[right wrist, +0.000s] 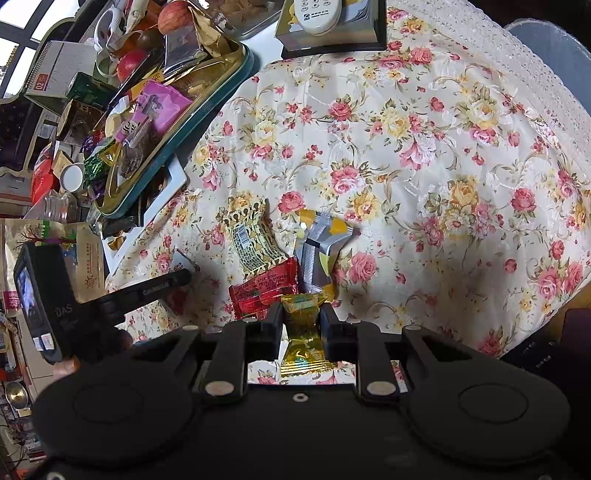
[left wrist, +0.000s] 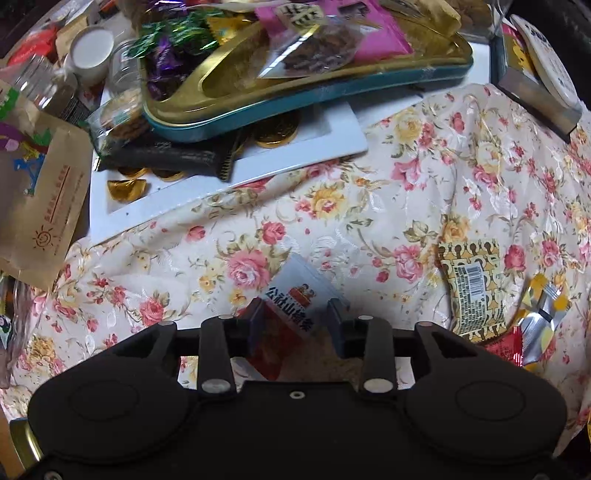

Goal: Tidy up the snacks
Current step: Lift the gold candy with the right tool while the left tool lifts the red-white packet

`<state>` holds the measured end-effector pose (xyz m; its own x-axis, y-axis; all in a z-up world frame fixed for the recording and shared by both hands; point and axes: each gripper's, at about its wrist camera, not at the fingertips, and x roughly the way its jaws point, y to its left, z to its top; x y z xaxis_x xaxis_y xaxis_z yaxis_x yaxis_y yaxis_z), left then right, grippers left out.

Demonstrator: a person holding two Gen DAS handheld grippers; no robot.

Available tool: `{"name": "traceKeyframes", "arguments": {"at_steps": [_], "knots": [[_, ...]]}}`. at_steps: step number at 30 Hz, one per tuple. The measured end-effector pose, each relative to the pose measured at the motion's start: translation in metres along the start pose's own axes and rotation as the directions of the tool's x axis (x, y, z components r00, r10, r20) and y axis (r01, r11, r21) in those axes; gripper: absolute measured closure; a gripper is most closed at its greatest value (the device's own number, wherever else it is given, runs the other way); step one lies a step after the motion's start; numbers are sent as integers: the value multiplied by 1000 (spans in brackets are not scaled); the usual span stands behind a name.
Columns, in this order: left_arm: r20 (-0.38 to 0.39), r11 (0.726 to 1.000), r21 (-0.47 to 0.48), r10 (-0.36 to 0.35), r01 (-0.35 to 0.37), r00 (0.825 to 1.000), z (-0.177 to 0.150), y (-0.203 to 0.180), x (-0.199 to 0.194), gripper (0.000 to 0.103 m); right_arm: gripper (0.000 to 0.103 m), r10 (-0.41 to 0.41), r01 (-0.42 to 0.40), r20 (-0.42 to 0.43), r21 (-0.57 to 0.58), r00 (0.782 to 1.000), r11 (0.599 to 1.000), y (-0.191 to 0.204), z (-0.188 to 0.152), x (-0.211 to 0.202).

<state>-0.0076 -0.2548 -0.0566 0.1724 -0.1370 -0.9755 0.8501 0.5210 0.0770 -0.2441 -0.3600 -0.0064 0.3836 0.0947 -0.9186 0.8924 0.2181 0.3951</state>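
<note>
My left gripper [left wrist: 295,314] straddles a white-and-red snack packet [left wrist: 291,310] lying on the floral cloth; the jaws stand apart at the packet's sides and I cannot tell if they press it. My right gripper [right wrist: 301,321] is shut on a gold-yellow wrapped candy [right wrist: 303,328]. Just beyond it lie a red packet [right wrist: 264,293], a patterned cream packet [right wrist: 253,238] and a silver-yellow packet [right wrist: 319,245]. The cream packet [left wrist: 472,288] and silver packet [left wrist: 543,314] also show right of my left gripper. The gold tray with teal rim [left wrist: 295,107] holds several snacks.
A white tray [left wrist: 229,173] with gold foil chocolates lies under the gold tray. A brown paper bag [left wrist: 40,199] sits at left. A box with a remote [right wrist: 325,26] stands at the far edge. The left gripper [right wrist: 110,295] shows in the right wrist view.
</note>
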Motion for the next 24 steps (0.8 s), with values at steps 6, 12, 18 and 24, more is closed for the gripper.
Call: {"name": "traceKeyframes", "arguments": {"at_steps": [6,12,18,24], "knots": [[9,996,46,72,-72,997,-1,-27,4,54,80,6,-6,-4,-10,1000,1000,2,0,0],[-22,997,-68,32,-33,999,10,-27,-2,67,80,17,-17,-5,-14,1000,1000,3,-1,-2],[-58,981,-194,-10,-2,998,15,-11,-13,73,80,31,-31,2,-15,1000,999,4,-2,-8],[-68,962,-268,-71,50,995,9,8,-37,91,80,42,-42,20,-13,999,999,8,-3,-14]]}}
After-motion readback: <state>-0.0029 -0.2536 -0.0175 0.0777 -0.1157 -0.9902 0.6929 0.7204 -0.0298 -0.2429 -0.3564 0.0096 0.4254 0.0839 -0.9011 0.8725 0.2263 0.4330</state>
